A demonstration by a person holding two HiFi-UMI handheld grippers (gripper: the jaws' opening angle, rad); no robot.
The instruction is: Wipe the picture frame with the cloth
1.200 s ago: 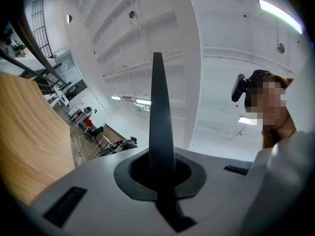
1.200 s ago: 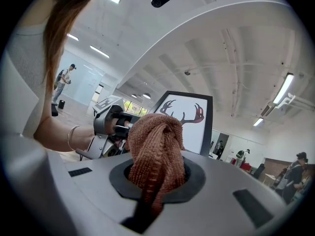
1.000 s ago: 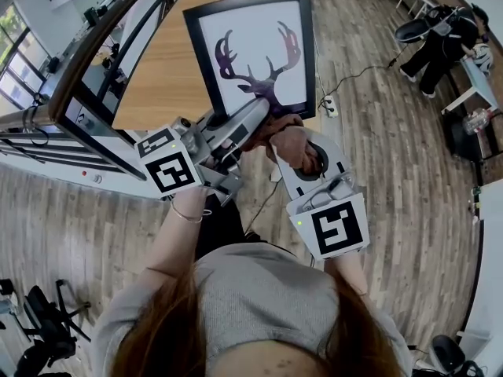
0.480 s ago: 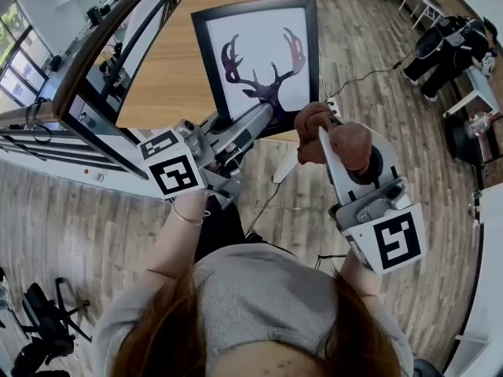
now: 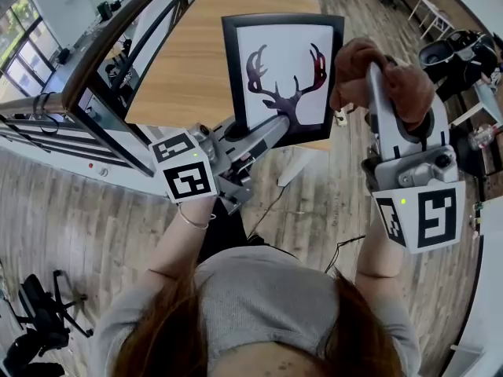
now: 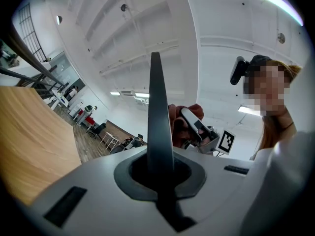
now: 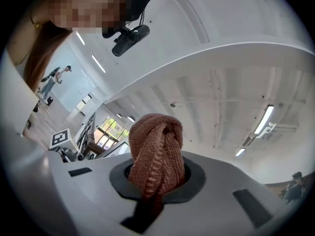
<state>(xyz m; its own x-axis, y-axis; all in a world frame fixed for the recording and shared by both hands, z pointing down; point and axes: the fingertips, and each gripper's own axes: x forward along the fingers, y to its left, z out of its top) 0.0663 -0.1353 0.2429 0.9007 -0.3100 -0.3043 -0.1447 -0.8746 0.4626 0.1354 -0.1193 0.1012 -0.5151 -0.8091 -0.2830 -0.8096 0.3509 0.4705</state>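
In the head view a black picture frame (image 5: 284,77) with a dark antlered deer print stands upright over the table's near edge. My left gripper (image 5: 273,126) is shut on its bottom edge. From the left gripper view the frame (image 6: 158,112) shows edge-on as a thin dark blade rising from the jaws. My right gripper (image 5: 371,67) is raised beside the frame's right edge, shut on a bunched brown knitted cloth (image 5: 352,60). The cloth (image 7: 155,151) bulges out between the jaws in the right gripper view. I cannot tell whether cloth and frame touch.
A wooden table (image 5: 185,61) lies behind the frame. A dark railing with glass (image 5: 94,77) runs along its left. A cable (image 5: 271,199) trails over the plank floor below. A person (image 5: 464,49) is at a desk far right, and an office chair (image 5: 39,320) stands at bottom left.
My right gripper with the cloth has risen from under the frame's lower edge to beside its right edge. The left gripper has kept its hold on the frame.
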